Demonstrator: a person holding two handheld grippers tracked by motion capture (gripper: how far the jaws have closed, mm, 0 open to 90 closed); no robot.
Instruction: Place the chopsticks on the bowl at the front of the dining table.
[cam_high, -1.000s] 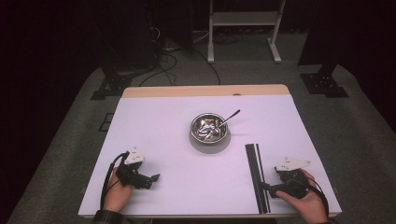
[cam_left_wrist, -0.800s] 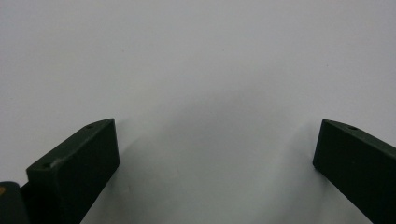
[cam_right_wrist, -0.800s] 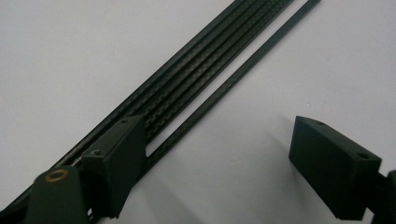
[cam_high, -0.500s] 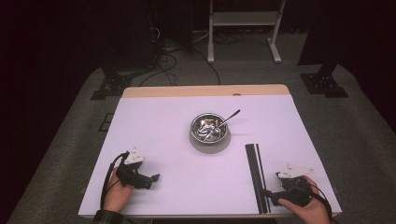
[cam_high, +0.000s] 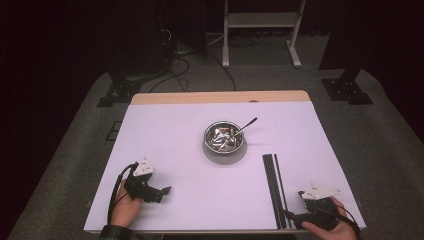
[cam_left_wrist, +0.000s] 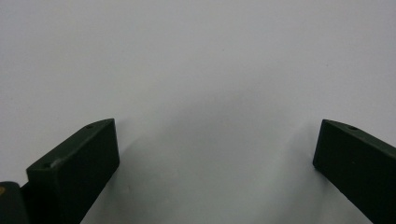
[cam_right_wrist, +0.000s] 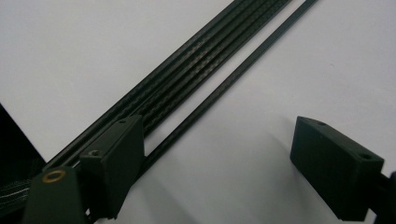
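Several thin black rods (cam_right_wrist: 187, 84) lie near-right on the worktop (cam_high: 175, 130), light, stiff, slippery. Our right claw (cam_right_wrist: 217, 163), jaws apart, straddles one; we grip its near end. Left claw (cam_left_wrist: 215, 154) gapes, empty.

right gripper (cam_high: 295, 218) moved nearer table edge.

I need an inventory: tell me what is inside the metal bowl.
In the high view, the metal bowl holds shiny metal cutlery; a spoon handle sticks out over the rim. The pieces overlap, so their count and anything underneath stays hidden.
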